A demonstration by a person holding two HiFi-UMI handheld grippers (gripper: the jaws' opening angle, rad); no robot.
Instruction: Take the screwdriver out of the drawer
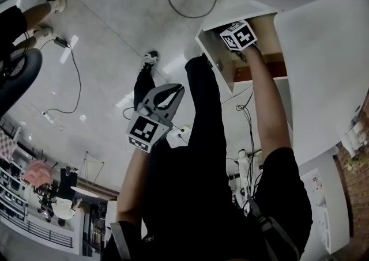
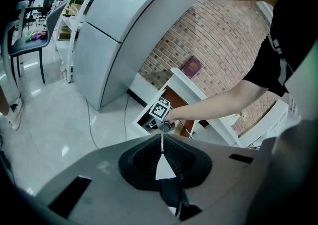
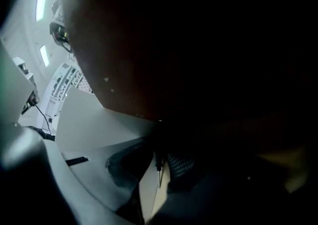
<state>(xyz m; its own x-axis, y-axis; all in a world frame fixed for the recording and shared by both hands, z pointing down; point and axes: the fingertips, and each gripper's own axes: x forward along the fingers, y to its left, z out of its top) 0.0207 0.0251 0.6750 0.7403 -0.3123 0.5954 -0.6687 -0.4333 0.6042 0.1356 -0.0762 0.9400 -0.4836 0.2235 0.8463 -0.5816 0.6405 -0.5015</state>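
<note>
As right gripper (image 3: 160, 142) pinches screwdriver (image 3: 157, 162), left gripper (image 2: 162, 140) closed

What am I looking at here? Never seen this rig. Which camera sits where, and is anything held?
There is no robot. A person holds a two-jaw gripper in each hand, and the cubes with square markers are part of the grippers. The head view comes from a camera on the person's head, looking down at the floor. The left gripper hangs by the person's leg, and its own view shows its jaws shut on nothing. The right gripper reaches into the open drawer of a white desk. Its own view is dark: the jaws are near together with a thin dark thing at the tips, too dim to name.
</note>
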